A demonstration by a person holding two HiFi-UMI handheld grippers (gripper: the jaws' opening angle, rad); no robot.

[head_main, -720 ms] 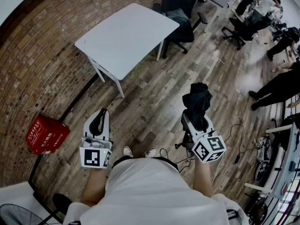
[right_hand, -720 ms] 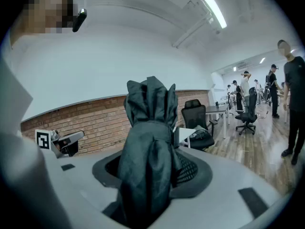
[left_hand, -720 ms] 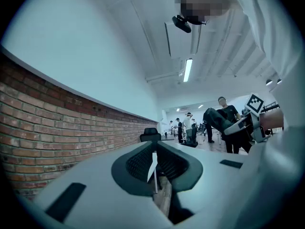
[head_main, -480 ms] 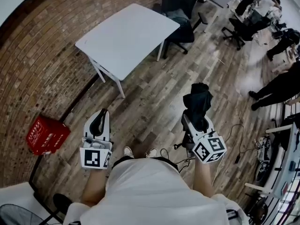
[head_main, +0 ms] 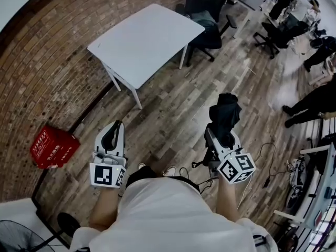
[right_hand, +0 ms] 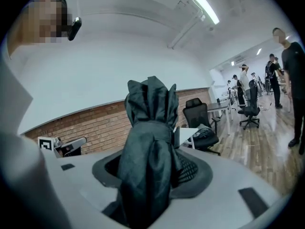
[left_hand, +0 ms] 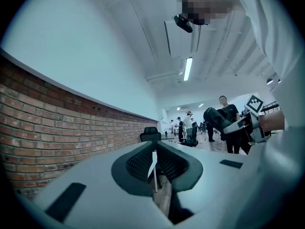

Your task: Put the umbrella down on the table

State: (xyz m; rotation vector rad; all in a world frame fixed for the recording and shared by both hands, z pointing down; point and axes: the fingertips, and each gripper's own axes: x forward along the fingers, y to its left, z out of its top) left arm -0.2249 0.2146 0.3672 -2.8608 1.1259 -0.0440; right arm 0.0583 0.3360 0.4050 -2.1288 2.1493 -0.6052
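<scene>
A folded dark umbrella (head_main: 224, 114) stands up out of my right gripper (head_main: 222, 133), whose jaws are shut on its lower part. In the right gripper view the umbrella (right_hand: 150, 142) fills the middle, bunched between the pads of that gripper (right_hand: 152, 163). The white table (head_main: 147, 38) stands ahead and to the left, well apart from both grippers, with nothing on it. My left gripper (head_main: 111, 131) is held level at the left, shut and empty. In the left gripper view its jaws (left_hand: 155, 149) meet at the tips, and the umbrella (left_hand: 215, 119) shows off to the right.
A brick wall (head_main: 47, 72) runs along the left, with a red crate (head_main: 52, 147) at its foot. A black office chair (head_main: 207, 20) stands behind the table's right end. Several people (head_main: 315, 101) and desks are at the far right. Cables (head_main: 268, 156) lie on the wooden floor.
The table, crate and floor have shifted slightly in the head view. Both grippers keep the same pose, and the umbrella stays in the right one.
</scene>
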